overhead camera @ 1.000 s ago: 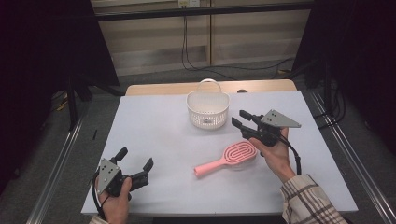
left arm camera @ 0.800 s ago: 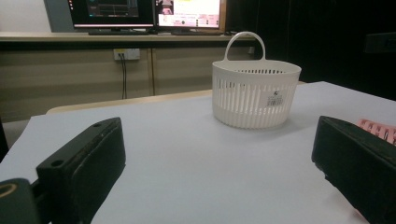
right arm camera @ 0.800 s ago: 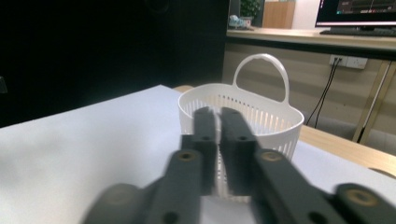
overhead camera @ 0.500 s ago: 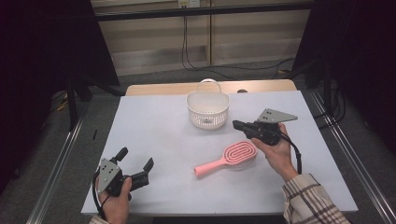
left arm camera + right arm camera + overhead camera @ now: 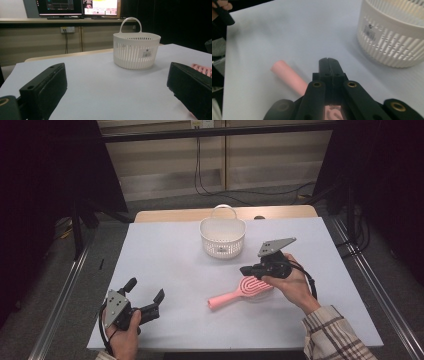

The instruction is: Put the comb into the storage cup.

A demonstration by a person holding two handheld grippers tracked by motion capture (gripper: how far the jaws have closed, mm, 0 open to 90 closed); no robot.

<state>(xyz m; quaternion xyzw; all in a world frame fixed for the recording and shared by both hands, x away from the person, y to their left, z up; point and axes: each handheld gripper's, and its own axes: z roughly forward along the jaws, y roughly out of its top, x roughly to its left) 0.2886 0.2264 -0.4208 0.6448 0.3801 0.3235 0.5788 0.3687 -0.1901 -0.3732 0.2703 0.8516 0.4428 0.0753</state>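
Note:
A pink hairbrush lies flat on the white table, right of centre, its handle pointing toward the front left. My right gripper hovers just over the brush head, jaws shut together with nothing between them. In the right gripper view the closed jaws sit above the pink handle. My left gripper rests near the front left corner, open and empty. Its wide-apart jaws frame the white slotted basket, with the brush beside the right jaw.
The white basket with a loop handle stands upright at the back centre of the table, a short way behind the brush; it also looms at the right of the right gripper view. Metal rails run along both table sides.
The right gripper's jaws have closed from open to shut, and it has dipped slightly toward the brush head. The left gripper and brush have stayed put.

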